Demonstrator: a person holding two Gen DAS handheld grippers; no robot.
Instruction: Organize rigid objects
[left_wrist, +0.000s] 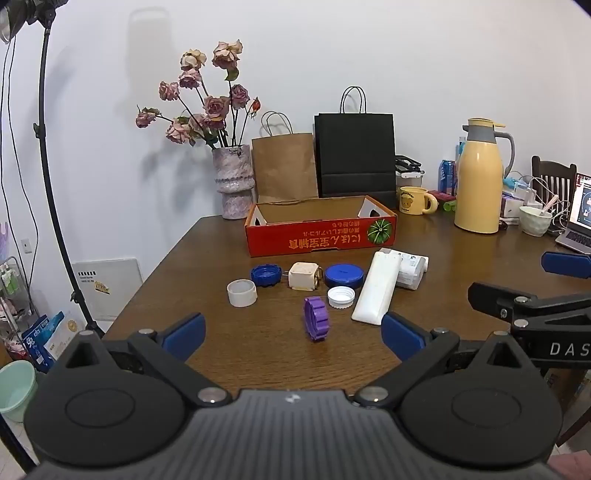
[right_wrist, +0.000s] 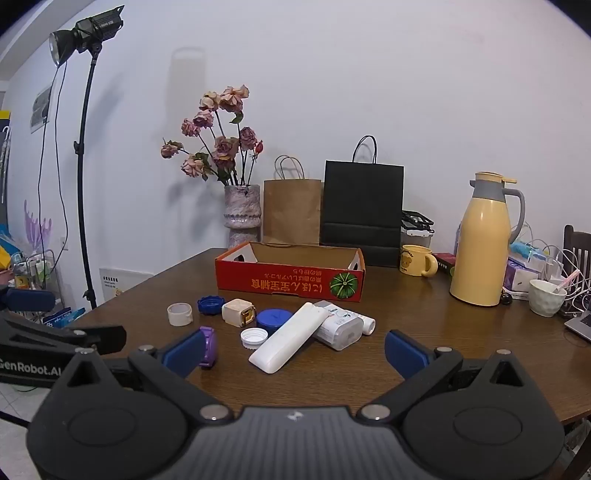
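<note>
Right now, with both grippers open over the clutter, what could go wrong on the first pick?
The purple ring stands on edge, so a nudge from the left gripper may roll it. The white remote leans against the white device; lifting one could shift the other. The white cap sits close to the blue lid, leaving little finger room.

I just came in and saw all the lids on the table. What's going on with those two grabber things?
A person holds two grabbers over the wooden table, and both are wide open and empty. The left gripper points at the purple ring; the right gripper faces the long white remote. The white cap, blue lids and other small pieces still lie loose in front of the red box. What shows of the box's inside looks empty, so the tidying apparently hasn't started.
</note>
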